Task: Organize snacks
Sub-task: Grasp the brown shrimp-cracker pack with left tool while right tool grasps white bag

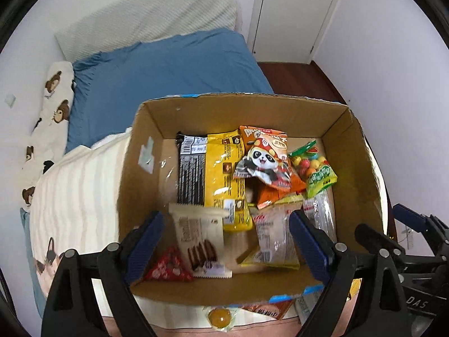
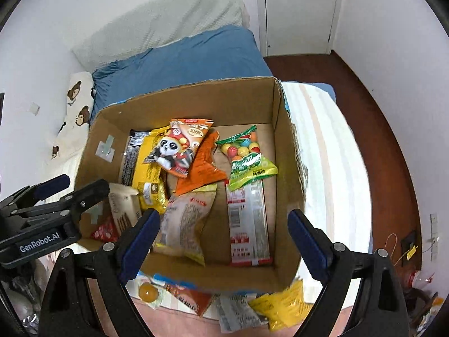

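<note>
An open cardboard box (image 1: pixel 362 151) (image 2: pixel 283 146) stands on the bed and holds several snack packs: a yellow bag (image 1: pixel 224 168), a panda pack (image 1: pixel 263 160) (image 2: pixel 174 148), a green candy bag (image 1: pixel 317 168) (image 2: pixel 247 160), a white wafer pack (image 1: pixel 196 236) and a small red pack (image 1: pixel 168 266). My left gripper (image 1: pixel 227 244) hangs open and empty over the box's near side. My right gripper (image 2: pixel 224 241) is open and empty over the box's near right part. Loose snacks lie in front of the box: an orange jelly cup (image 2: pixel 148 292), an orange pack (image 2: pixel 190 300), a yellow pack (image 2: pixel 283 306).
The box sits on a striped blanket (image 1: pixel 75 185) on a bed with a blue sheet (image 1: pixel 168 67). A bear-print pillow (image 1: pixel 53 106) lies at the left wall. A white door (image 1: pixel 294 14) and dark wooden floor (image 2: pixel 378 129) are to the right.
</note>
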The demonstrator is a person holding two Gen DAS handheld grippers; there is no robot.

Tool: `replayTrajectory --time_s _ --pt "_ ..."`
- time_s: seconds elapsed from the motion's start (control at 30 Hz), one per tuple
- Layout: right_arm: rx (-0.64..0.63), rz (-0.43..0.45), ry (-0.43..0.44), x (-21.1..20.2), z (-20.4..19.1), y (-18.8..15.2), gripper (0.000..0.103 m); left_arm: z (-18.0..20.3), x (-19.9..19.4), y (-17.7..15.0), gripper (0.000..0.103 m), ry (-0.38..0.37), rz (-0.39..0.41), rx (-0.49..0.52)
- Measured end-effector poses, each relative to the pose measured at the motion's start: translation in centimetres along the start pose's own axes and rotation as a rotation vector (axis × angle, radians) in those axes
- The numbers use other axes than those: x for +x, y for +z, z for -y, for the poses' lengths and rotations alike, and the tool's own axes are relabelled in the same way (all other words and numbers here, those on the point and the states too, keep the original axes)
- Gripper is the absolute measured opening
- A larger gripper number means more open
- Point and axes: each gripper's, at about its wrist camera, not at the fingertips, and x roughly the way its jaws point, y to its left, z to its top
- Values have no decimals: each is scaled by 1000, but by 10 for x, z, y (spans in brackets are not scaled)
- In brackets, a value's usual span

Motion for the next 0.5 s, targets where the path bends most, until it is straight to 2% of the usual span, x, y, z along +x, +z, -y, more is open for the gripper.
replayTrajectory --time_s 0.3,0.5 --pt "-12 89 9 -47 -13 -37 94 1 -47 -38 91 23 102 1" --pt "33 100 73 -64 -9 -60 94 1 -70 -63 91 25 129 -2"
